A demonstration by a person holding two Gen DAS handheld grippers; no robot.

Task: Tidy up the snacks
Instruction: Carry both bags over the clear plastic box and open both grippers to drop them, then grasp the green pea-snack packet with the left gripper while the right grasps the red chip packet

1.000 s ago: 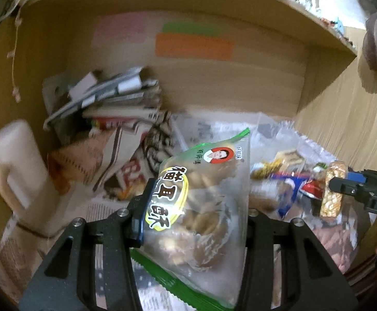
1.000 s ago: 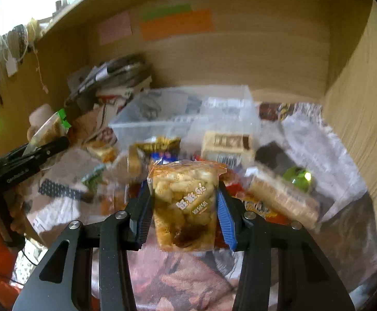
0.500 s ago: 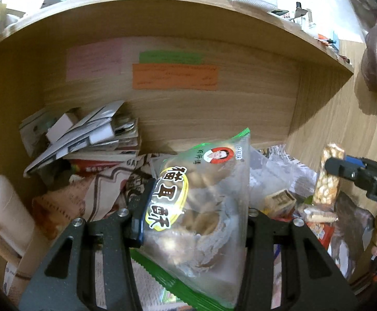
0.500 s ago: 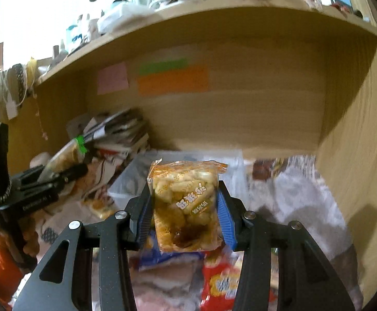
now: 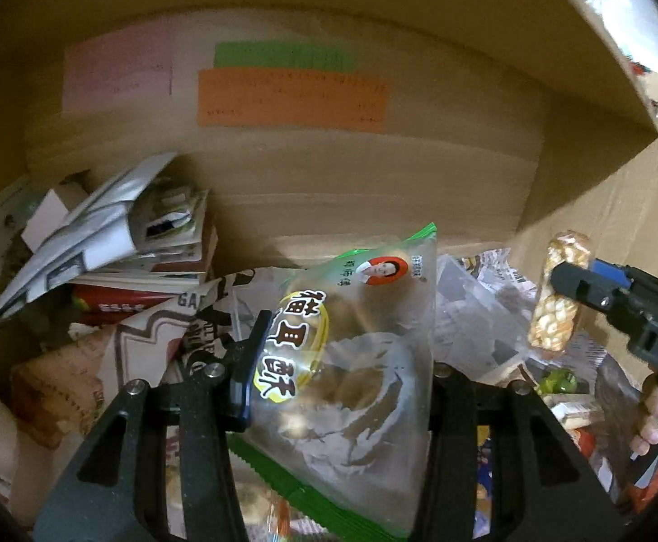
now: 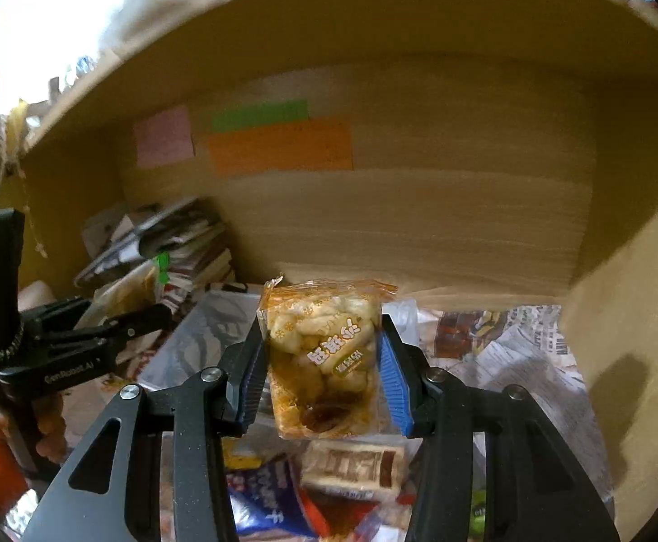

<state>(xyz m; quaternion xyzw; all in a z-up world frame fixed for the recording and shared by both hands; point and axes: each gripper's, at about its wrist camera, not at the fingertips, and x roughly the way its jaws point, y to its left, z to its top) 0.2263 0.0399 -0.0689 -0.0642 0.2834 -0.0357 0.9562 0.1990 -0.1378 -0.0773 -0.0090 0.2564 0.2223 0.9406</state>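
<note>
My left gripper (image 5: pixel 342 366) is shut on a clear green-edged snack bag (image 5: pixel 351 361) with a yellow label, held up over the cluttered desk. My right gripper (image 6: pixel 322 361) is shut on a small orange-trimmed packet of puffed snack (image 6: pixel 324 361), also held in the air. In the left wrist view the right gripper (image 5: pixel 568 284) shows at the right with its packet (image 5: pixel 555 298). In the right wrist view the left gripper (image 6: pixel 139 316) shows at the left with its bag (image 6: pixel 125 284). A clear plastic box (image 6: pixel 207 334) lies below, between them.
A wooden back wall carries pink, green and orange notes (image 5: pixel 290 97). A stack of books and papers (image 5: pixel 103 248) fills the back left. Loose snack packs (image 6: pixel 351 469) lie on newspaper (image 6: pixel 519 348) below. A wooden side wall (image 6: pixel 636 316) stands at the right.
Both grippers have risen with their packets and the views tilted up toward the back wall. The right gripper's packet now hangs above the clear box area.
</note>
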